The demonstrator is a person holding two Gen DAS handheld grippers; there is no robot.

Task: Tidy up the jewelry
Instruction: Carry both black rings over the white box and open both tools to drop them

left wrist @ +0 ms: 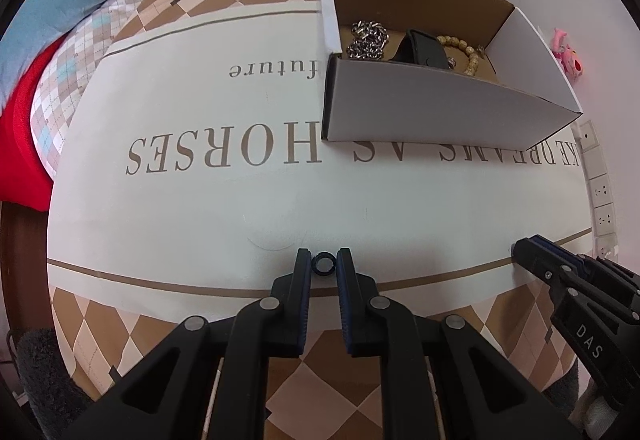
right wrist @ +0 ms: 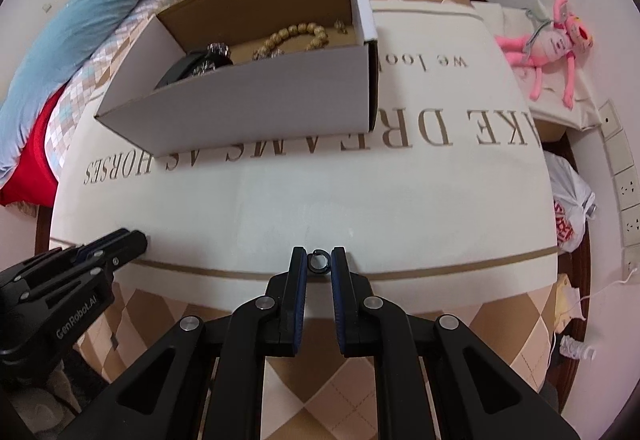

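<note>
My left gripper (left wrist: 324, 264) jaws clamped on a small dark ring (left wrist: 323, 264), my right gripper (right wrist: 319, 262) jaws clamped on another ring (right wrist: 319, 262), open box (left wrist: 400, 107) at one o'clock on the tabletop (left wrist: 200, 207)

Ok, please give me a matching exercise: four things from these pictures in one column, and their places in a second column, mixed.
Things:
1. black ring
2. dark hoop earring
3. wooden bead bracelet
4. pink plush toy

Places:
A. inside the cardboard box
B. between the left hand-held gripper fingers
C. off to the right, beyond the cloth
D. between the right hand-held gripper fingers

Pairs: 1-B, 2-D, 3-A, 4-C
</note>
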